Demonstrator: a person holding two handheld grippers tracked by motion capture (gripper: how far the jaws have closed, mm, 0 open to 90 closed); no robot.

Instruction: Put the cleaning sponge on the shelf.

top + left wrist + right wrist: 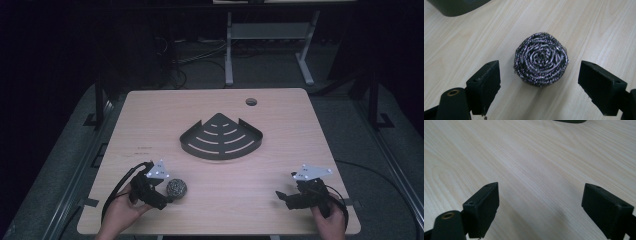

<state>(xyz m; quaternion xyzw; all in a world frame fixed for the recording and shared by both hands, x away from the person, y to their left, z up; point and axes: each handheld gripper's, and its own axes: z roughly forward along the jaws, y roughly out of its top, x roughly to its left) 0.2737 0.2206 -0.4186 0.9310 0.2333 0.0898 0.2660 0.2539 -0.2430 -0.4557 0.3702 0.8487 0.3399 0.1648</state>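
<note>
The steel-wool scourer (541, 59) lies on the worktop (280, 200), between the wide-open jaws of the left hand-held gripper (539, 80), not yet gripped. Ahead sits the dark corner tray (221, 137), empty. The right hand-held gripper (541, 205) hovers wide open over bare wood, so grasping and placing seem still to come.

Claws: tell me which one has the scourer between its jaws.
The left claw. Its open jaws flank the steel scourer without touching it, near the table's front left corner. The right claw has bare wood between its jaws.
</note>
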